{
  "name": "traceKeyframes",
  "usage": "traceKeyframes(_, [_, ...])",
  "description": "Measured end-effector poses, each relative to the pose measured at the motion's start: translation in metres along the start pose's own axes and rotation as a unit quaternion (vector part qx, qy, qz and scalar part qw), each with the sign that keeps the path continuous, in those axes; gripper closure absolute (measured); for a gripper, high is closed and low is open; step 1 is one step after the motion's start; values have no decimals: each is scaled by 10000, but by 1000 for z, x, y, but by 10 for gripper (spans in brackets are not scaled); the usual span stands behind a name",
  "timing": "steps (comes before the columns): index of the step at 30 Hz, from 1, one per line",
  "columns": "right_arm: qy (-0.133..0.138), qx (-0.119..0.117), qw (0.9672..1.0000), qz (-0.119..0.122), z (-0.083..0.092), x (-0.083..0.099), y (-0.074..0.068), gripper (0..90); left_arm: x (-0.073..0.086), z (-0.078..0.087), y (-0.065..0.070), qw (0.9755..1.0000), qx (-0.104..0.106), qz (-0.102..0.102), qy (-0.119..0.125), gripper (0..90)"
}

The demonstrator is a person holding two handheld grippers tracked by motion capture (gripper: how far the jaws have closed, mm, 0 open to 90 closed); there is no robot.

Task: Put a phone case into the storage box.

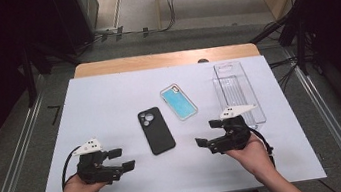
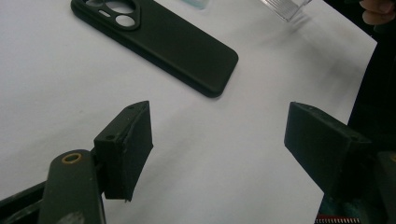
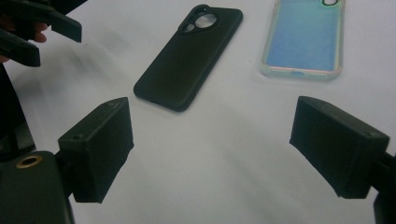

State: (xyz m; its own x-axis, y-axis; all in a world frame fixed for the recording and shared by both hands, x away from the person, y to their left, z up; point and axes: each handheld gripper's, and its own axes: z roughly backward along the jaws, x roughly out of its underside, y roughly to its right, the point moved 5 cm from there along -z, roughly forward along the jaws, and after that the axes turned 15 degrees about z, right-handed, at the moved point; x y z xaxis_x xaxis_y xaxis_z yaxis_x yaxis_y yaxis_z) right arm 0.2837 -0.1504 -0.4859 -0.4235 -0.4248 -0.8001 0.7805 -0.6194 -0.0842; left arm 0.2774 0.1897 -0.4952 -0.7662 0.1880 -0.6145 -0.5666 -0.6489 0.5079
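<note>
A black phone case [image 1: 155, 130] lies flat in the middle of the white table top [image 1: 103, 100], camera cut-out toward the far side. Just right of it and farther back lies a clear case with a blue inside [image 1: 178, 102]. My left gripper [image 1: 123, 159] rests at the near left, open and holding nothing, its jaws pointing right toward the black case [image 2: 163, 39]. My right gripper [image 1: 207, 133] hovers at the near right, open and holding nothing, jaws pointing left. In its own view the black case [image 3: 191, 56] and the blue case [image 3: 303, 37] lie ahead of the open right gripper [image 3: 212, 140].
A clear plastic tray [image 1: 236, 92] stands at the right side of the table, just beyond my right hand. A wooden table edge [image 1: 163, 59] shows at the back. Metal rails and cables run along the floor on both sides.
</note>
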Motion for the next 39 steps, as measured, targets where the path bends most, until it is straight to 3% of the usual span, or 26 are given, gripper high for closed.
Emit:
traceKeyframes(5, [-46,70,10000,-17,-6,-5,2,113,0,0,0,10000,18,0,3,241])
traceKeyframes(14, [124,26,9998,-138,-14,-14,7,112,0,0,0,10000,20,5,-7,241])
traceKeyframes(16, [45,99,9998,-136,-17,-16,10,100,0,0,0,10000,40,12,4,241])
traceKeyframes(17, [-17,203,9997,-120,-21,-18,13,0,0,0,0,10000,32,9,1,241])
traceKeyframes(20, [-163,278,9995,35,-26,-20,14,0,0,0,-1,10000,11,7,-5,241])
traceKeyframes(21, [-386,529,9978,83,-31,-23,14,0,-1,0,-1,10000,19,18,8,241])
traceKeyframes(22, [-443,519,9976,65,-33,-24,14,0,-1,0,-1,10000,19,18,8,241])
traceKeyframes(24, [-427,462,9980,41,-34,-25,14,0,-1,1,-1,10000,7,24,14,241])
traceKeyframes(25, [-192,320,9992,-106,-35,-29,15,0,-1,1,-1,10000,8,29,16,241])
traceKeyframes(26, [-192,320,9992,-106,-35,-29,15,0,-1,1,-1,10000,8,29,16,241])
traceKeyframes(31, [-47,502,9986,-175,-43,-36,26,0,-1,2,-2,10000,4,33,27,241])
traceKeyframes(39, [-134,598,9977,-294,-58,-38,35,0,-1,2,-2,10000,12,38,35,241])
